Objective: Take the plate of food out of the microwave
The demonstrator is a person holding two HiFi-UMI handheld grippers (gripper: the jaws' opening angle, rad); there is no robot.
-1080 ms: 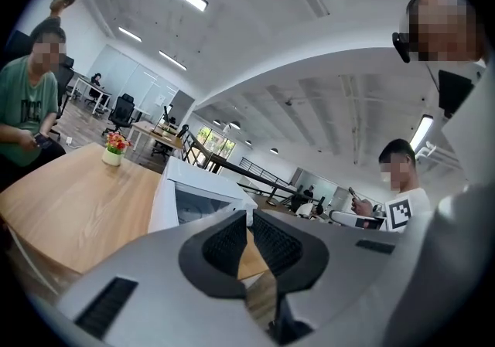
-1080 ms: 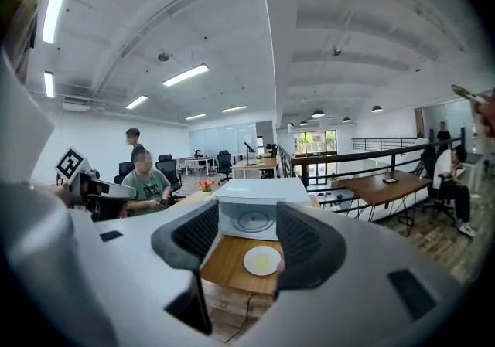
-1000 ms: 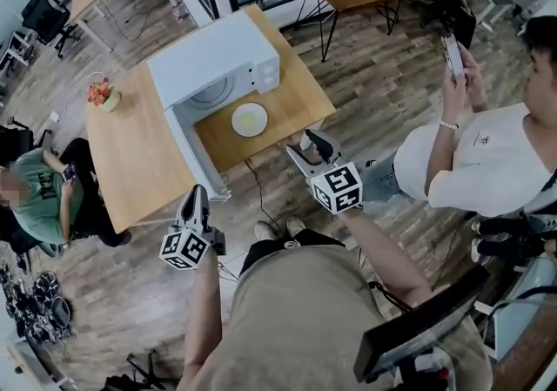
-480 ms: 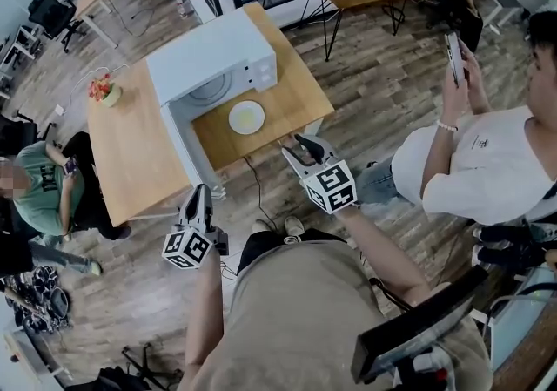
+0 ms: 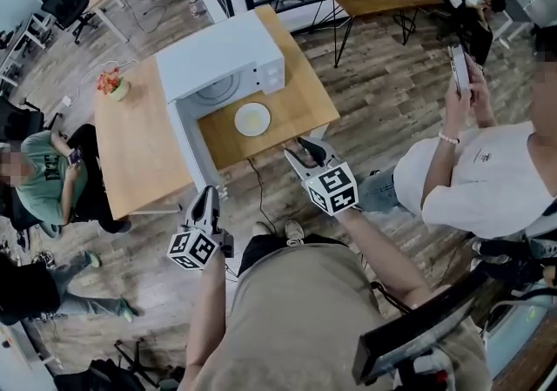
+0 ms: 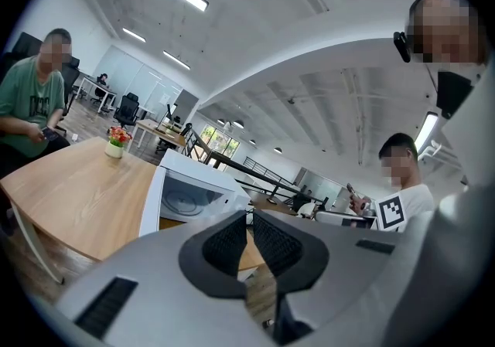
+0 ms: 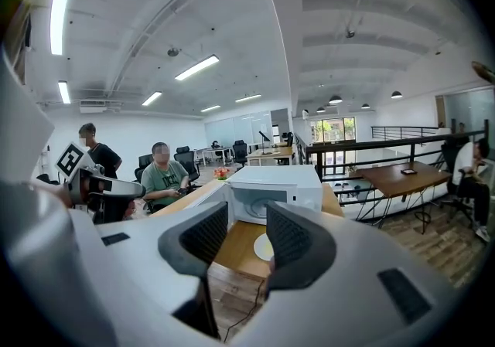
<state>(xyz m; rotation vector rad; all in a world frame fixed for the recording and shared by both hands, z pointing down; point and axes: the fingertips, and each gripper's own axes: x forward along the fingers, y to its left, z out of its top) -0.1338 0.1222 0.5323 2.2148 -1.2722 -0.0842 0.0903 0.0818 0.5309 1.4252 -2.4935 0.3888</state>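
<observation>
Seen from the head view, the microwave [image 5: 222,63] at 11 o'clock is white, the plate [image 5: 251,118] in front of it is a pale cream-yellow, and the table [image 5: 139,154] under both is a warm light wood, set against a floor [image 5: 383,102] of streaky grey-brown planks. The left gripper [image 5: 206,193] and right gripper [image 5: 306,149] are light grey with black ribbed pads [image 7: 206,234], and each carries a white cube [image 5: 332,189] patterned with black squares. Red flowers [image 5: 108,80] show at 10 o'clock, a green T-shirt [image 5: 39,185] at 9 o'clock, a white shirt [image 5: 487,180] at 3 o'clock and a beige shirt [image 5: 296,320] at 6 o'clock.
</observation>
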